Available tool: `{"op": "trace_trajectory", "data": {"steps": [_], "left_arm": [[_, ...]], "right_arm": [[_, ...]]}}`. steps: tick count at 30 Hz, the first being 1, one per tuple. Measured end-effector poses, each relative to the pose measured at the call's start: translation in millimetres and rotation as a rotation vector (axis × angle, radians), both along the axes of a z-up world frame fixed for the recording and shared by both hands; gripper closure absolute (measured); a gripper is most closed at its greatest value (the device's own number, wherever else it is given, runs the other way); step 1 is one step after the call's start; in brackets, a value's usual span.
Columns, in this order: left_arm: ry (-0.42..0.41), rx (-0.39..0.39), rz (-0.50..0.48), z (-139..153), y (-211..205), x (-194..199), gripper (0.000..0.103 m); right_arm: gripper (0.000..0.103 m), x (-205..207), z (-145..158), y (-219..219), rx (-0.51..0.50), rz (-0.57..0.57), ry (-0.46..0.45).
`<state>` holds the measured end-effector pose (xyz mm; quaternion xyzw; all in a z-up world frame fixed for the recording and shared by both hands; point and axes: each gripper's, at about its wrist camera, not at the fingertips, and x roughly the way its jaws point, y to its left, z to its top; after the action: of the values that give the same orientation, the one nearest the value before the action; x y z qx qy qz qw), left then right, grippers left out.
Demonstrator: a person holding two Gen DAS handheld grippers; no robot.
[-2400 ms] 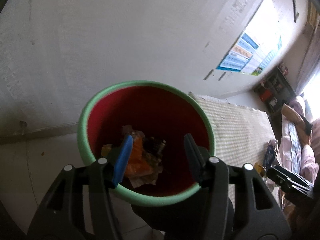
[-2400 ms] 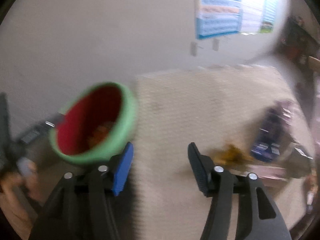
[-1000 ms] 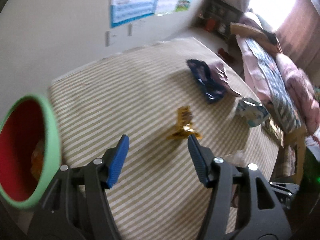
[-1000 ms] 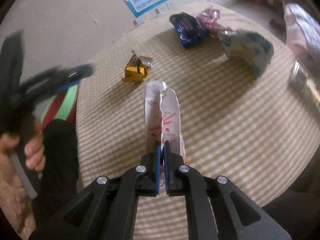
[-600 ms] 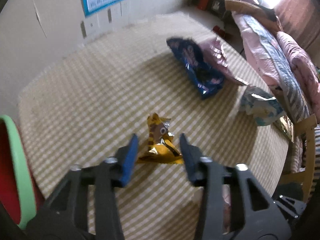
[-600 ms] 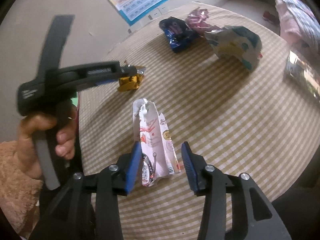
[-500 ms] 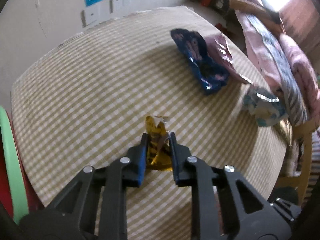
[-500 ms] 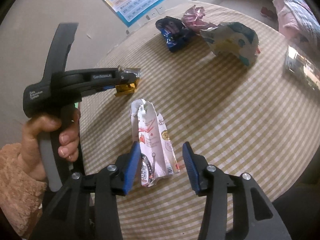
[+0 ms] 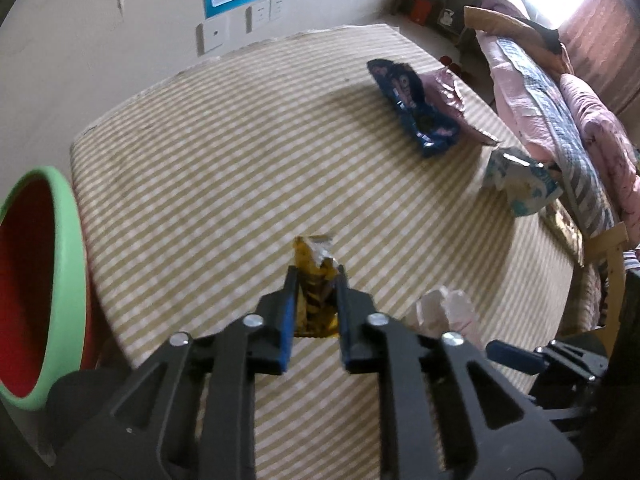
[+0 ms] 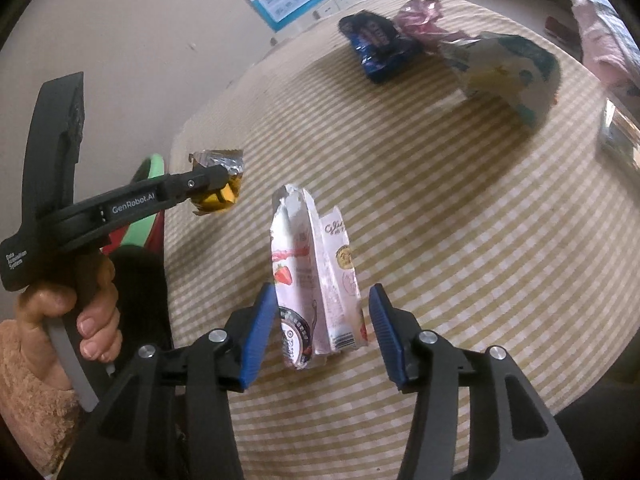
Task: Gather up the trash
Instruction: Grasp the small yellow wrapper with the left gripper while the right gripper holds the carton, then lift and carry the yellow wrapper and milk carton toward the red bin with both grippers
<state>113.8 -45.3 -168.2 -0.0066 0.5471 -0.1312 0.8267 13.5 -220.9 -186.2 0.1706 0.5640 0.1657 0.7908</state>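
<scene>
My left gripper (image 9: 314, 280) is shut on a crumpled yellow wrapper (image 9: 312, 268) and holds it above the checked table (image 9: 240, 160); it also shows in the right wrist view (image 10: 218, 192). The green-rimmed red bin (image 9: 36, 280) stands off the table's left edge. My right gripper (image 10: 322, 300) is open, its fingers on either side of a white and pink strawberry carton (image 10: 316, 280) lying on the table (image 10: 460, 220).
A blue packet (image 9: 416, 108), a pink wrapper (image 9: 448, 92) and a white-blue bag (image 9: 520, 184) lie at the table's far right. They also show in the right wrist view: blue packet (image 10: 376, 48), bag (image 10: 508, 72). A bed (image 9: 560, 80) stands beyond.
My left gripper swung from the bin to the table, closed on the yellow wrapper and lifted it. My right gripper let go of the carton and opened around it.
</scene>
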Motion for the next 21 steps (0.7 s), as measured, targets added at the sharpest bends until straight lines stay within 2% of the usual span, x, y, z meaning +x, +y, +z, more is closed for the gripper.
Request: {"op": "trace_trajectory", "data": {"steps": [4,7,9,17,21], "left_arm": [[0.01,-0.016,0.025,-5,8,-8,0.076],[0.018,-0.016,0.028,-8,11,-11,0.074],[0.02,-0.015,0.032,-9,12,-11,0.07],[0.036,0.0,0.004,-19,6,-12,0.07],[0.008,0.013,0.004,-15,6,-15,0.088]], "right_arm": [[0.054,2,-8,9,-0.049,0.037,0.038],[0.064,1,-5,11,-0.049,0.045,0.019],[0.066,0,-4,9,-0.045,0.044,0.008],[0.068,-1,-4,0,-0.039,0.023,0.012],[0.068,0,-2,-5,-0.036,0.009,0.008]]}}
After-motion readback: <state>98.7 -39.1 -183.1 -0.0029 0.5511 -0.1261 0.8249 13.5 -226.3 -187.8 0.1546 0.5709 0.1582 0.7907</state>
